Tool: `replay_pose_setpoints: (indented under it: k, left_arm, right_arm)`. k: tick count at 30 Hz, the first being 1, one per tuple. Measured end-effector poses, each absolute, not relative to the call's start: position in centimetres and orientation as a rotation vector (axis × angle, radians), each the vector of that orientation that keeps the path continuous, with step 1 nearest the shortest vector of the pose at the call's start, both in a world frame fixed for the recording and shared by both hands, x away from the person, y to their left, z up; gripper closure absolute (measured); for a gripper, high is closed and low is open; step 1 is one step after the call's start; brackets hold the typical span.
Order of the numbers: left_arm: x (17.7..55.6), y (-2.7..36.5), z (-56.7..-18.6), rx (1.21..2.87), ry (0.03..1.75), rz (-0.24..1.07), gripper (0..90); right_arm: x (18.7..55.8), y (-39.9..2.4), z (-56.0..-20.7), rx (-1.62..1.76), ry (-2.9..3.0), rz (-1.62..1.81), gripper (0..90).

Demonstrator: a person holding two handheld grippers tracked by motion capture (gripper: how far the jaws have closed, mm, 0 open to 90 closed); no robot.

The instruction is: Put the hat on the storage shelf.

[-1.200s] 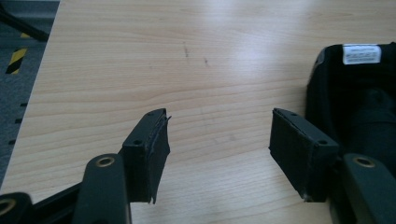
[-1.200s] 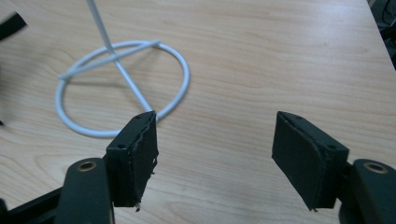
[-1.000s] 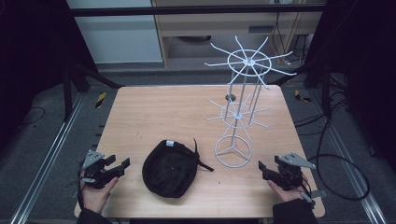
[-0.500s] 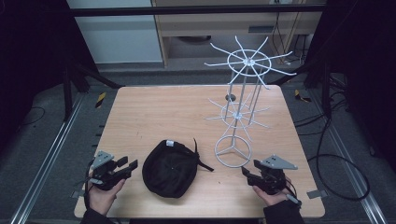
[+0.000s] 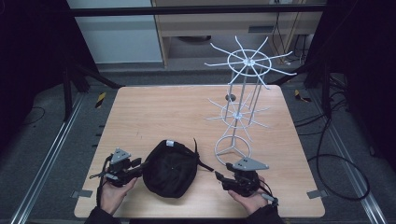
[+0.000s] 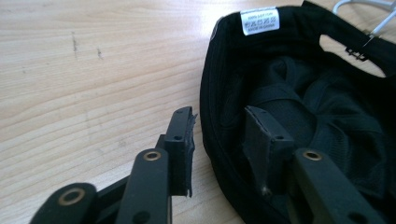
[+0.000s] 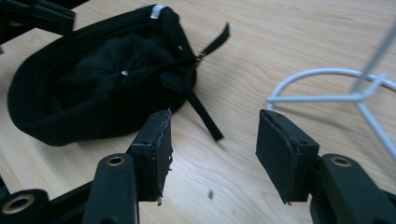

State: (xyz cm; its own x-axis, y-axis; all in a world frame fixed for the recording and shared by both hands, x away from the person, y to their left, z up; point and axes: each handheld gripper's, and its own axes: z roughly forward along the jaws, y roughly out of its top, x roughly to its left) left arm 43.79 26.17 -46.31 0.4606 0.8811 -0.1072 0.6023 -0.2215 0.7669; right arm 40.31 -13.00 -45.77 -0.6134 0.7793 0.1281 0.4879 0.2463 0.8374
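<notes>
Black fabric cap is lying upside down near the front edge of the light wooden counter, hollow side up, white sewn label showing on the inner band and the black adjuster strap trailing toward the white wire rack, which is standing just to the right with its ring base on the counter; the inverted lie is exposing the rim, so a gripper can be taking it from the side, presumably for hanging on a rack arm. Left gripper is straddling the cap's near rim, one jaw outside on the wood, the other inside the crown; its jaws have just been closing and are standing at a middling gap, pads looking not yet pressed on the fabric, so no hold is established. Left hand is lying low at the counter's front, gripper held nearly level and pointing right into the cap. Right gripper is hovering low over bare wood between the cap and ring base, jaws fairly wide and having narrowed a little, nothing between them; it is aiming left toward the strap side. Right hand is resting low near the front edge, palm up under the gripper body
</notes>
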Motion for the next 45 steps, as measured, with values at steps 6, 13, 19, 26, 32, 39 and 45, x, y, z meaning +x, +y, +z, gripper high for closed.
replay_pose_setpoints:
  k: [6, 13, 19, 26, 32, 39, 45]
  left_arm:
    - [44.3, 26.0, -47.0, 1.977, 1.278, 0.415, 73.8]
    - [44.1, 26.1, -47.0, 1.956, 1.322, 0.391, 80.3]
    - [43.3, 25.8, -46.9, 1.946, 1.328, 0.404, 80.4]
    - [42.3, 25.3, -46.8, 1.966, 1.313, 0.426, 80.1]
    - [41.8, 25.3, -46.9, 1.971, 1.311, 0.408, 79.4]
    - [41.6, 25.2, -47.0, 1.98, 1.315, 0.38, 79.2]
    - [41.7, 24.7, -47.2, 1.982, 1.311, 0.348, 79.3]
  right_arm:
    - [40.5, -10.8, -45.7, 1.14, 2.247, 1.327, 44.4]
    - [40.6, -8.0, -45.4, 1.115, 2.287, 1.362, 40.8]
    - [40.7, -5.6, -45.3, 1.104, 2.31, 1.367, 36.6]
    - [41.3, -4.7, -46.6, 1.197, 2.338, 1.31, 37.4]
    - [41.6, -4.4, -48.0, 1.282, 2.393, 1.257, 45.1]
    - [42.1, -4.6, -48.7, 1.312, 2.418, 1.175, 80.2]
    - [42.1, -5.1, -47.5, 1.231, 2.334, 1.232, 84.1]
